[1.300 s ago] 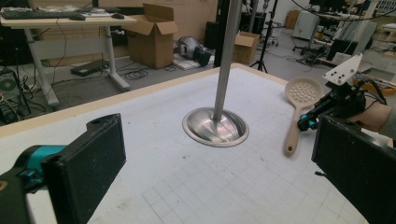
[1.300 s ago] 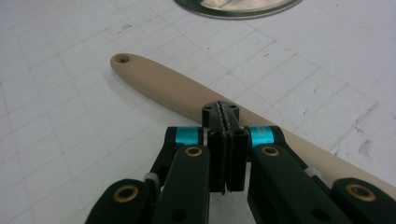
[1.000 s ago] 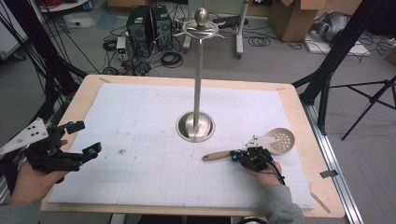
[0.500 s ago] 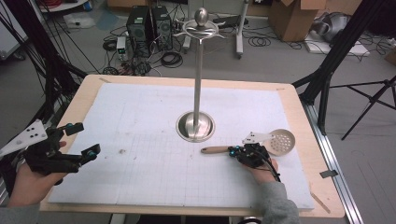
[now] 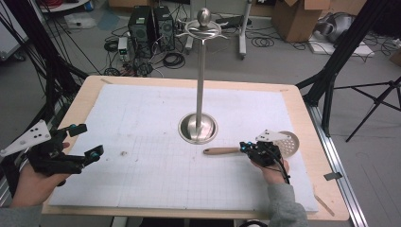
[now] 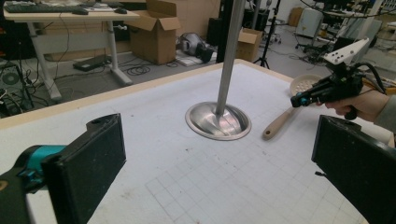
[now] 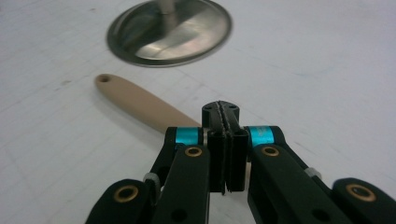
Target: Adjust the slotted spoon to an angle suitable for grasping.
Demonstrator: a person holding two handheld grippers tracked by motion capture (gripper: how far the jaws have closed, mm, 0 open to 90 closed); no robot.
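Slightly shifted since before, the right gripper (image 5: 247,147), jaws pressed together, sits over the skimmer (image 5: 255,147), whose tan wooden handle carries a perforated round bowl; left gripper (image 5: 84,140) jaws spread.

A matt wooden handle (image 7: 140,105) lies beside the glossy polished metal stand base (image 7: 169,31) on a matt gridded paper sheet (image 5: 156,161).
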